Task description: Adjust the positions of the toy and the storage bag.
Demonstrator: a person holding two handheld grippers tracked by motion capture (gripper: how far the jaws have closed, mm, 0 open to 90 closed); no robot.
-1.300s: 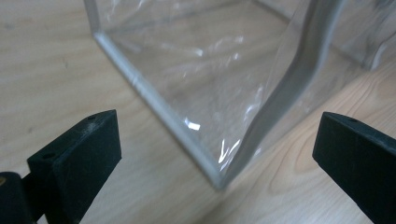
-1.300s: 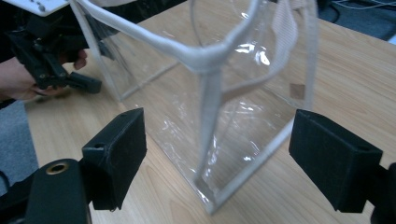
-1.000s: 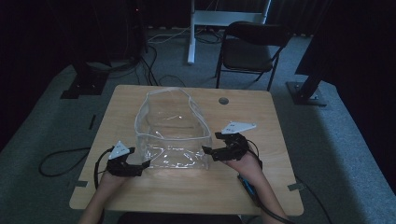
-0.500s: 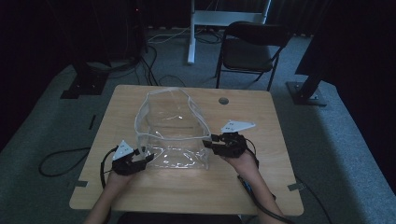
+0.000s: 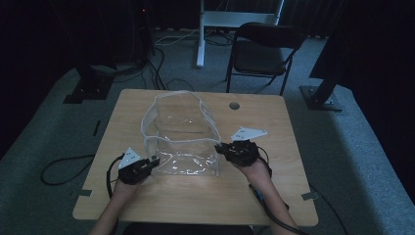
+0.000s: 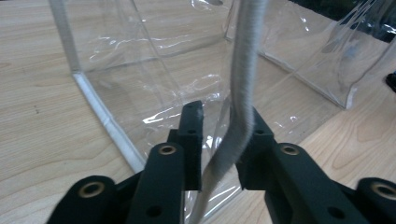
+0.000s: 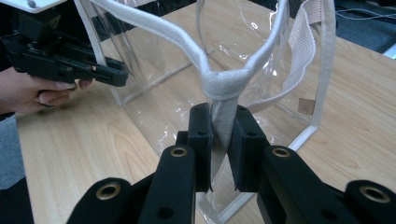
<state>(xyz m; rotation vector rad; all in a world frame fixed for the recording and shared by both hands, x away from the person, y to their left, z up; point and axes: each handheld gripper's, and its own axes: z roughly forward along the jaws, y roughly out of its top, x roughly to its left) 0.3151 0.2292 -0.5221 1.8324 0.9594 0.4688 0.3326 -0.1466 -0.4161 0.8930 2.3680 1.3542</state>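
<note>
Gripping step, judged just complete: left gripper point(image 6: 219, 140) and right gripper point(image 7: 219, 135), jaws having just been closing, now clamped on the white fabric rim point(image 6: 243, 84) at opposite near edges of the clear plastic square-bottomed bag point(image 5: 181, 132) standing on the pale wooden table point(image 5: 205, 200). Next, probably lifting or spreading evenly, keeping both pinches firm.

No readable writing

No word, brand, number or sign can be made out on the clear bag point(image 5: 180, 137), on its white trim, on the wooden bench point(image 5: 274, 127) around it, or on the black chair point(image 5: 259, 54) beyond the bench; the dim light hides fine print.
</note>
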